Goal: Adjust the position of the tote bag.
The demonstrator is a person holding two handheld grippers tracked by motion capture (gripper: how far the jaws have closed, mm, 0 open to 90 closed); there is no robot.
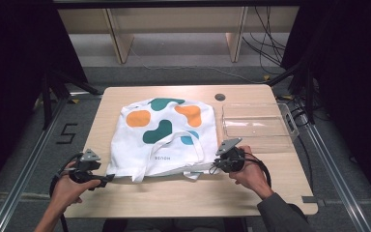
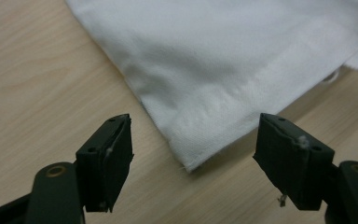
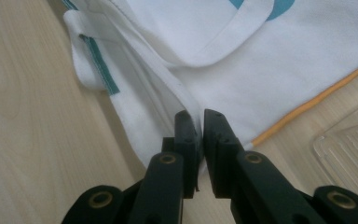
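Bag: a white tote bag (image 1: 164,140) with orange and teal blobs lies flat on the counter (image 1: 183,193), between the two grippers, its handles and open end toward the person.
Left gripper: the left gripper (image 2: 193,158) stands wide open, jaws either side of the bag's near corner, which lies just ahead of them and is not yet touched.
Right gripper: the right gripper (image 3: 200,135) is closed on the bag's hem at the opposite near corner, a thin fold of cloth pinched between the jaws.
Handling: I judge the bag light, soft and limp; it will sag and drape when lifted, and thin cloth can slip from a shallow pinch.
Where to hold: best on the stitched hem at the corners, where the cloth is doubled, with the jaws well over the edge.
High view: shows the whole bag, both hands, and a clear tray (image 1: 258,123) just beyond the right gripper.
Left gripper view: shows the gap between open jaws and corner.
Right gripper view: shows the pinched fold, a teal-edged handle (image 3: 93,56) to its left, an orange seam to its right.
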